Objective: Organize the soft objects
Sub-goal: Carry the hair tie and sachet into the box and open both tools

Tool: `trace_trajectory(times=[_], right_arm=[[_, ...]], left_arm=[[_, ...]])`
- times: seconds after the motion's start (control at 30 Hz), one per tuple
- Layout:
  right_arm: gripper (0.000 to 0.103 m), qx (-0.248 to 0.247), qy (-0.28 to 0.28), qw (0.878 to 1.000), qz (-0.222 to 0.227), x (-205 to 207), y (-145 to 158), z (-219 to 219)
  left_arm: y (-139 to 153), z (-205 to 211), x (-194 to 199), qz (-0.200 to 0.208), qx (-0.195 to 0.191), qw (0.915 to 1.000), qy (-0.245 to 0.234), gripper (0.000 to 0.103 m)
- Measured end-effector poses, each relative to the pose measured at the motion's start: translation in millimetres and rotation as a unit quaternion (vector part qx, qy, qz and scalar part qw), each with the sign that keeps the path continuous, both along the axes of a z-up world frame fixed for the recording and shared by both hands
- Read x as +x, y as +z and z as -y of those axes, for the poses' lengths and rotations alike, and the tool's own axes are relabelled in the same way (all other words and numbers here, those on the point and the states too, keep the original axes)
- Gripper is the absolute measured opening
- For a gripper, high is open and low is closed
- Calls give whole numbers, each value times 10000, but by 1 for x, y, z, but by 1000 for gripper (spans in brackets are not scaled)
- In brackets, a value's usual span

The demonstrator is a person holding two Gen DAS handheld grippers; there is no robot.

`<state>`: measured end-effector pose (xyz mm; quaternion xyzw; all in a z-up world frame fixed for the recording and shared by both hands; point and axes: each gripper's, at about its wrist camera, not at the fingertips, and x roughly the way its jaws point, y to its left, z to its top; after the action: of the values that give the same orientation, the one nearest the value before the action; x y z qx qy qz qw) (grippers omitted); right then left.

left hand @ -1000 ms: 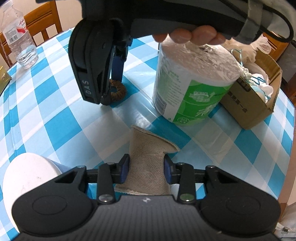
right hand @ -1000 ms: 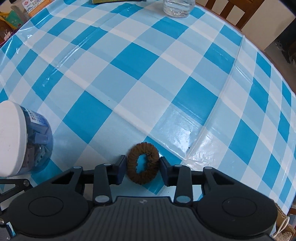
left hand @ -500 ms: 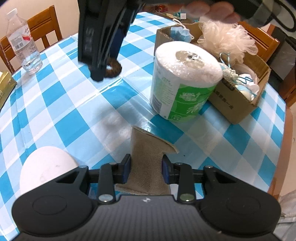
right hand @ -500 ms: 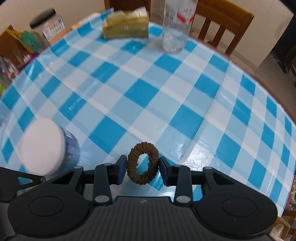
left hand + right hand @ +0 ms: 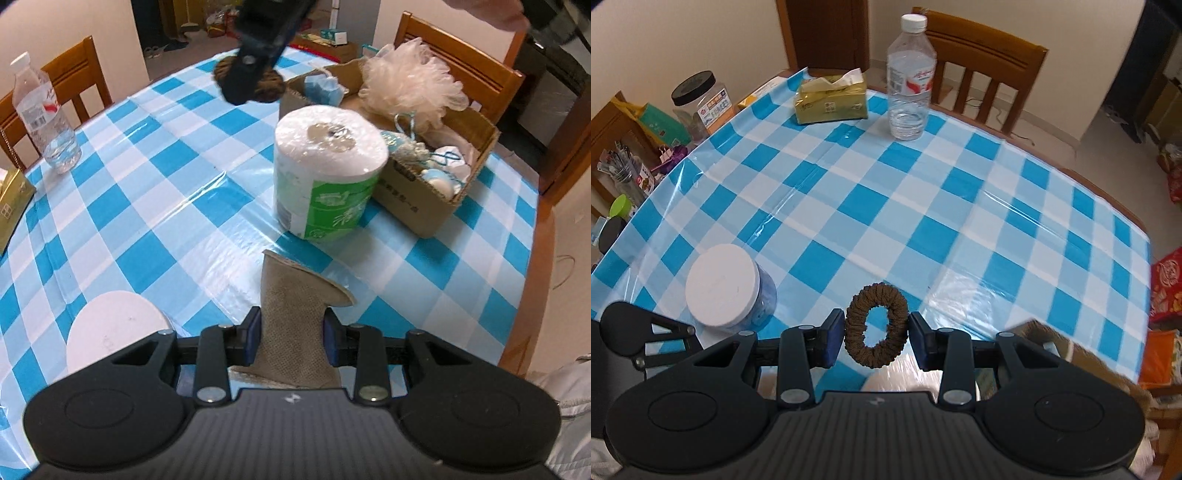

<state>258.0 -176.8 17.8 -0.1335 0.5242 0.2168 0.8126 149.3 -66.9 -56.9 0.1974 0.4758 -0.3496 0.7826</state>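
**Left wrist view: both claws loaded above the checked table**

Left wrist camera first, and nearest the lens the left gripper (image 5: pixel 291 341) is clenched on a beige sock (image 5: pixel 295 325), blue pads pressing its sides, the flared end poking forward over the blue-and-white tablecloth (image 5: pixel 155 192). A white-lidded jar (image 5: pixel 110 332) sits just to its left. Beyond the sock stands a wrapped toilet roll (image 5: pixel 325 170), upright, just beside a cardboard box (image 5: pixel 424 206) that holds a pale bath puff (image 5: pixel 410 85) and other soft bits. Farther back, blurred, the right gripper (image 5: pixel 255 62) hangs above the table near the box's far corner, with a brown hair tie (image 5: pixel 271 85) showing behind it.

Over to the right wrist camera: that gripper (image 5: pixel 876 341) is grasping the hair tie (image 5: pixel 876 325) by its sides, the ring held clear of the table. The same jar (image 5: pixel 722 290) is down left. At the far edge, a green tissue pack (image 5: pixel 831 98) and a water bottle (image 5: pixel 910 77), a wooden chair (image 5: pixel 990 55) behind.
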Motion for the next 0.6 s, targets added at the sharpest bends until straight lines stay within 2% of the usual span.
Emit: trace_trajectory(times=[0.3,0.47,0.6], right_arm=[[43,-120,-765,9969,153,-53,18,45],[43,-273,-1330,9906,147,-81,17,88],[43,-228,-1704,9851,111,-96,11,134]], left_arm=[[16,5,-16,177,-82,9990,-398,32],[23,16,-27,189,-159,9974,-671,32],[28,30,-31,205,-159,9980,-575,32]])
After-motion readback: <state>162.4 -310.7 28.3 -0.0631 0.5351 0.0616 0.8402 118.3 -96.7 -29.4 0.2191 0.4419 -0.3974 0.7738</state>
